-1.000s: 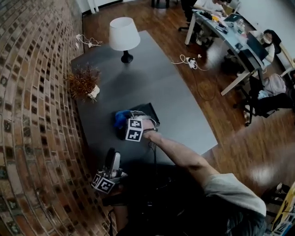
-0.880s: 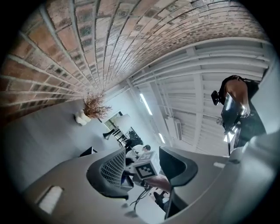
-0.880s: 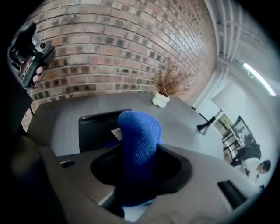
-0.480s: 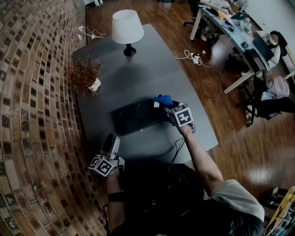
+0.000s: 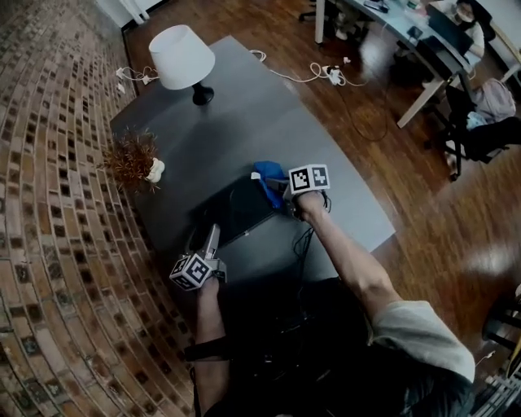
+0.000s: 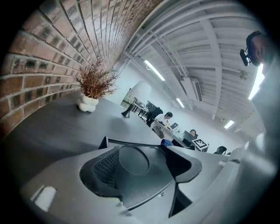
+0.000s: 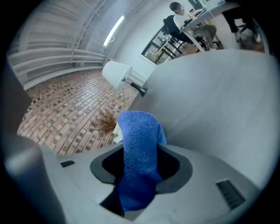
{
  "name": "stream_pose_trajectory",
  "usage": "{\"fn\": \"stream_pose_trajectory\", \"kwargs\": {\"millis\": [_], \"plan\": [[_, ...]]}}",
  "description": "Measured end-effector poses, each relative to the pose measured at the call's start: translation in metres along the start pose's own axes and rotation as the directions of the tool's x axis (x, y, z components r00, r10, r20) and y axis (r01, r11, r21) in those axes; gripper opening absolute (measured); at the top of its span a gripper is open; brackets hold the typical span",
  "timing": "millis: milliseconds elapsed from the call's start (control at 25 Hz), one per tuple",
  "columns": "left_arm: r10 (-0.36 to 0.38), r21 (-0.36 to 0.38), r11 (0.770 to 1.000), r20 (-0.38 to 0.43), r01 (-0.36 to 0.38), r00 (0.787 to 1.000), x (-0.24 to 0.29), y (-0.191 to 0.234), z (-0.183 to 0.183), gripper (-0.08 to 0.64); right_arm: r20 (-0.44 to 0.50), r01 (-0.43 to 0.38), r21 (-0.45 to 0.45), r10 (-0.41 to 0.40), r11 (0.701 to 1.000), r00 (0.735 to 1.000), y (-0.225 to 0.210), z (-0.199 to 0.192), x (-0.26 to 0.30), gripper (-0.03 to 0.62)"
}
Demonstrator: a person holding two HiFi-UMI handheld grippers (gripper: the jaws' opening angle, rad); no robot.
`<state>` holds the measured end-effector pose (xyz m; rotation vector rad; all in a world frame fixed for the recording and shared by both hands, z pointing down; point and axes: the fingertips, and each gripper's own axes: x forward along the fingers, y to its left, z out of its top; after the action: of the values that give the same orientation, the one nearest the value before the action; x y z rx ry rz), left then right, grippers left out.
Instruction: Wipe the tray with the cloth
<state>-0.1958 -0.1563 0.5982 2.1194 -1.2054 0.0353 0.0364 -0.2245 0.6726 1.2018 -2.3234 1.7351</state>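
Note:
A black tray (image 5: 232,213) lies flat on the dark table (image 5: 244,122). My right gripper (image 5: 281,186) is at the tray's far right corner, shut on a blue cloth (image 5: 267,173). In the right gripper view the cloth (image 7: 139,144) hangs folded out of the right gripper (image 7: 140,171). My left gripper (image 5: 212,240) points at the tray's near left corner. Its jaws are opening. In the left gripper view the tray's rim (image 6: 131,142) runs just ahead of the left gripper (image 6: 140,168), and nothing is pressed between the pads.
A white-shaded lamp (image 5: 181,59) stands at the table's far end. A dried plant in a white vase (image 5: 134,159) sits by the brick wall (image 5: 49,204). Cables (image 5: 317,73) lie on the wooden floor. Desks with people (image 5: 407,24) are at the back right.
My right gripper has swept the blue cloth from the tray's left side across to its right end. My left gripper has moved forward from the table's edge to the tray's near left corner.

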Motion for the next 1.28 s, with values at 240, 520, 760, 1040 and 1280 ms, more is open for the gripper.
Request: {"fn": "stream_pose_trajectory", "kwargs": {"millis": [240,520,760,1040,1280], "plan": [[0.021,0.046,0.999,-0.049,-0.019,0.999,0.007,0.001,-0.003,0.325,-0.129,-0.023,-0.002,0.023,1.0,0.991,-0.003,-0.085,-0.048,0.178],[0.056,0.099,0.994,-0.089,-0.047,0.994,0.008,0.0,-0.006,0.325,0.006,0.054,-0.122,-0.054,0.991,0.999,-0.008,-0.027,-0.06,0.178],[0.054,0.092,0.995,-0.101,-0.045,0.993,0.003,-0.003,-0.014,0.325,-0.008,0.012,-0.137,-0.013,0.991,1.0,-0.003,0.001,0.017,0.178],[0.056,0.124,0.991,-0.08,-0.046,0.995,0.007,-0.005,-0.012,0.325,-0.172,-0.019,-0.094,0.003,0.995,0.985,-0.003,-0.091,-0.052,0.173],[0.192,-0.124,0.975,0.07,-0.182,0.979,-0.034,0.008,-0.011,0.319,-0.119,0.038,-0.251,-0.07,0.967,0.99,-0.005,-0.039,-0.08,0.173]]}}
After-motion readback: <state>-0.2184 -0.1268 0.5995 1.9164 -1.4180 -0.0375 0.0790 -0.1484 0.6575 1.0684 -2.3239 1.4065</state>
